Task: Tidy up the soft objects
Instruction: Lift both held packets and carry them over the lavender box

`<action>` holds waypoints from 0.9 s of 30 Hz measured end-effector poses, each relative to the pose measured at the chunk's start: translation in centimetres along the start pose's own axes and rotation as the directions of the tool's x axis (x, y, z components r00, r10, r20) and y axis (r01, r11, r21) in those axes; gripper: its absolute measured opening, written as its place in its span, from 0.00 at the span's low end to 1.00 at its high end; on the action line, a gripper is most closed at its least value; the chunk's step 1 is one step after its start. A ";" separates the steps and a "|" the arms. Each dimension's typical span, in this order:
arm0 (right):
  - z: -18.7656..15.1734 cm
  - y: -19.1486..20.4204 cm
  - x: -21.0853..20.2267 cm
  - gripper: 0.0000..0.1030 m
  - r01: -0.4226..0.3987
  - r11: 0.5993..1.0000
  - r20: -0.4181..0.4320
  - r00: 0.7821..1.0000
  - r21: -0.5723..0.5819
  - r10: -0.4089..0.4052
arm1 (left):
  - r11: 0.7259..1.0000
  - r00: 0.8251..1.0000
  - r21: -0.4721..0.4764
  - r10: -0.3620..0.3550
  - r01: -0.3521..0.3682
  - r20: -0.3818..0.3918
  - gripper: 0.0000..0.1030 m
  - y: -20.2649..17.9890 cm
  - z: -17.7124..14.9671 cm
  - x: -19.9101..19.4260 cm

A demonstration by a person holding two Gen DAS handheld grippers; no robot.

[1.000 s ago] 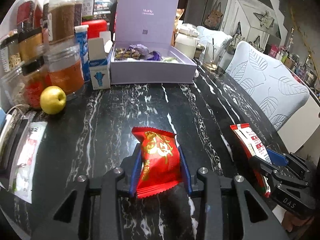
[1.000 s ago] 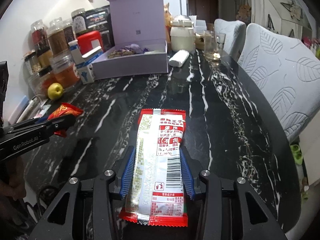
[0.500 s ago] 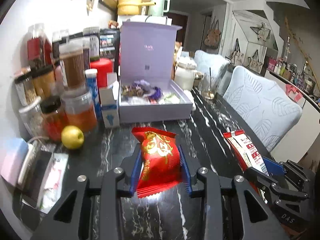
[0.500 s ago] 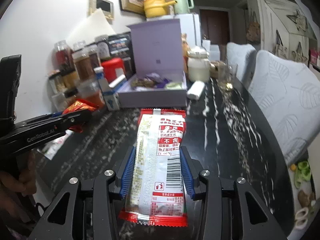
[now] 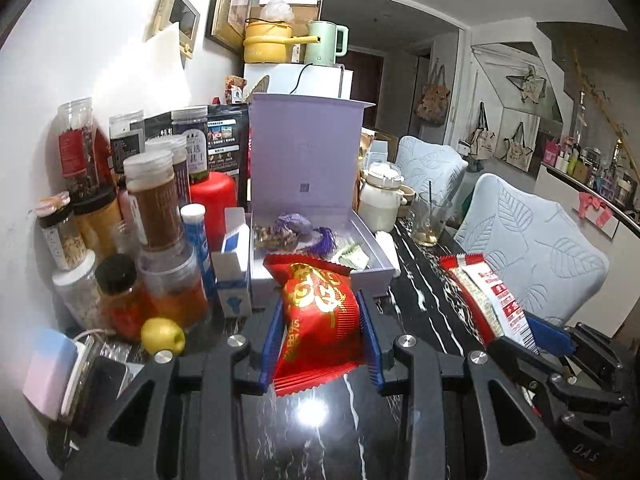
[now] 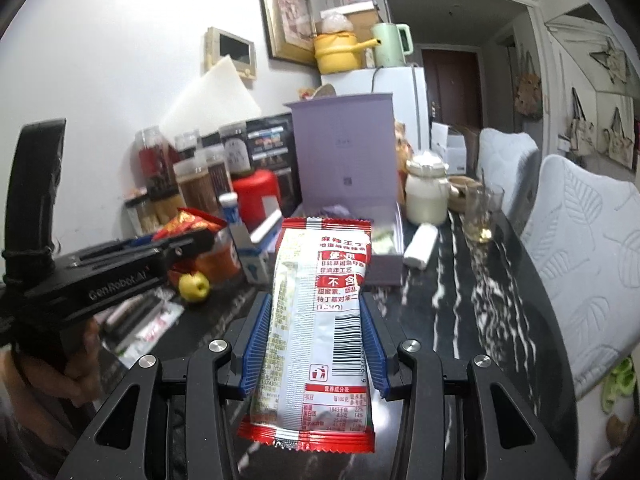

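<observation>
The left tongs (image 5: 320,332) are clamped on a red snack packet (image 5: 316,312), its blue pads pressing both long sides. The packet is plump and shiny, printed with gold characters, and its long axis runs along the fingers, the crimped far end pointing toward the open lavender box (image 5: 312,216) and the near crimped end hanging out behind the pads. It is held up off the black marbled counter (image 5: 424,300), its far tip overlapping the box's front wall from this angle.

The right tongs (image 6: 316,340) are closed on a long white-and-red packet (image 6: 320,320). That one is flat and slim, back side showing: a barcode, a nutrition table, red label blocks with Chinese print, red crimped strips at both ends. Its long axis also follows the fingers, the top end aimed at the box and the bottom end sticking out well behind the pads. It too is clear of the counter.

The two tongs sit side by side, the left one's packet nearer the crowd of jars (image 5: 156,208) against the wall. A yellow-green apple (image 5: 163,335) lies on the counter by the jars, and a small blue-and-white carton (image 5: 234,276) stands just beside the box's left wall. The box lid stands upright; wrapped sweets lie inside.
</observation>
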State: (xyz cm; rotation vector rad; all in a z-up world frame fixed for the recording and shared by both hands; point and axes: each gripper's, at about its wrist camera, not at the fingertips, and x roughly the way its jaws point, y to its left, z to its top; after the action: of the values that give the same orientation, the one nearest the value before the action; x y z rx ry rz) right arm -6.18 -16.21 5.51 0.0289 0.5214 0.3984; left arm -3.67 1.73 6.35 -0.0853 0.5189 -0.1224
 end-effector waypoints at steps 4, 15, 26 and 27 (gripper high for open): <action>1.9 -0.2 0.3 0.42 -0.003 1.000 0.029 1.000 -0.013 0.004 | 1.000 1.000 0.008 0.003 -0.003 0.011 0.34 -0.2 1.7 0.9; 6.8 -2.9 4.0 0.42 0.002 0.999 0.061 0.998 -0.034 0.000 | 0.999 0.999 0.038 -0.001 -0.001 0.048 0.34 -0.7 6.4 4.4; 10.6 -5.9 9.5 0.42 -0.007 0.999 0.053 0.999 -0.051 0.009 | 0.998 0.997 0.051 -0.031 0.027 0.064 0.34 -1.1 10.1 9.7; 10.9 -6.1 10.0 0.42 -0.007 0.999 0.052 0.999 -0.051 0.009 | 0.998 0.997 0.049 -0.032 0.029 0.064 0.34 -1.0 10.4 10.3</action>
State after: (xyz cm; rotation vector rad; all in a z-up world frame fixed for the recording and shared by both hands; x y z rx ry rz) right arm 9.27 -17.31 9.38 -0.0077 0.4591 0.4175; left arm 10.32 -0.12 10.44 -0.0497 0.4500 -0.1615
